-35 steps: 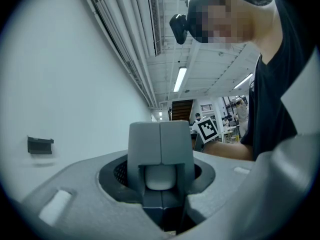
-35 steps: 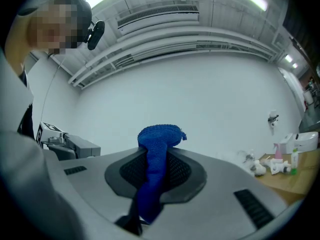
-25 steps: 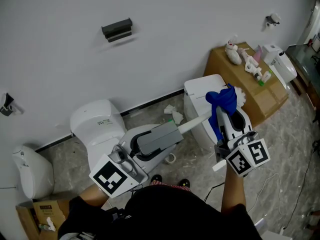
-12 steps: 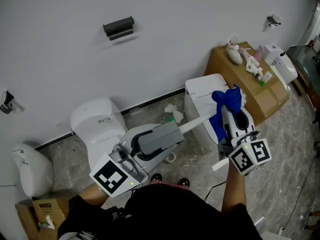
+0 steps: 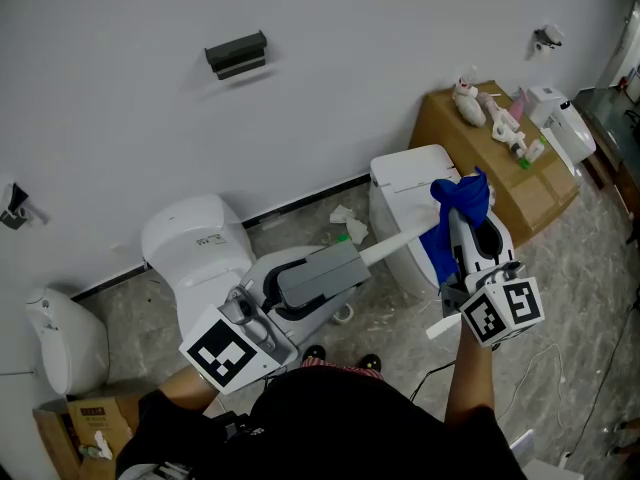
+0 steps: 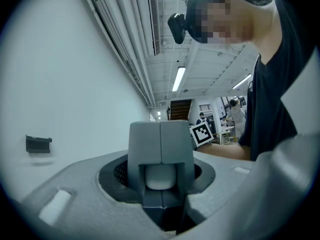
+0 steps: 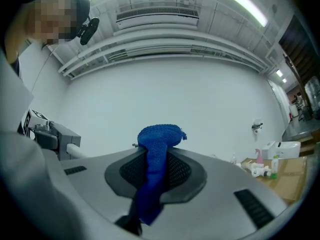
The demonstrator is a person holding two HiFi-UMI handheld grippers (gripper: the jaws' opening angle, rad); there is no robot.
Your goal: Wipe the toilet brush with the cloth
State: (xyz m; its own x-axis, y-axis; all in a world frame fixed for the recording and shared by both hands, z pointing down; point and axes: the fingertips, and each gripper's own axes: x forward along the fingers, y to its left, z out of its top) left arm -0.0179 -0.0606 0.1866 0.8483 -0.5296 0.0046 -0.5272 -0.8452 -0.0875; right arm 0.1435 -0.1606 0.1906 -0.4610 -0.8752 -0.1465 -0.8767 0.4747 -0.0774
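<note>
The toilet brush's white handle (image 5: 395, 244) runs level from my left gripper (image 5: 350, 260) toward the right. In the left gripper view the grey jaws (image 6: 160, 149) are shut on the handle's white end (image 6: 160, 176). My right gripper (image 5: 463, 218) is shut on a blue cloth (image 5: 455, 203), which is draped over the far end of the handle and hides the brush head. In the right gripper view the cloth (image 7: 157, 139) bulges up between the jaws (image 7: 156, 154) and hangs down between them. The handle (image 7: 75, 151) shows at that view's left.
A white toilet (image 5: 195, 243) stands below the left gripper. A white bin (image 5: 405, 183) sits under the brush. A cardboard box (image 5: 500, 168) with bottles on it stands at the right. Crumpled paper (image 5: 345, 226) lies on the floor by the wall.
The right gripper has carried the cloth a little to the right along the brush. The white brush head that showed beyond the cloth is now covered. The left gripper has stayed still.
</note>
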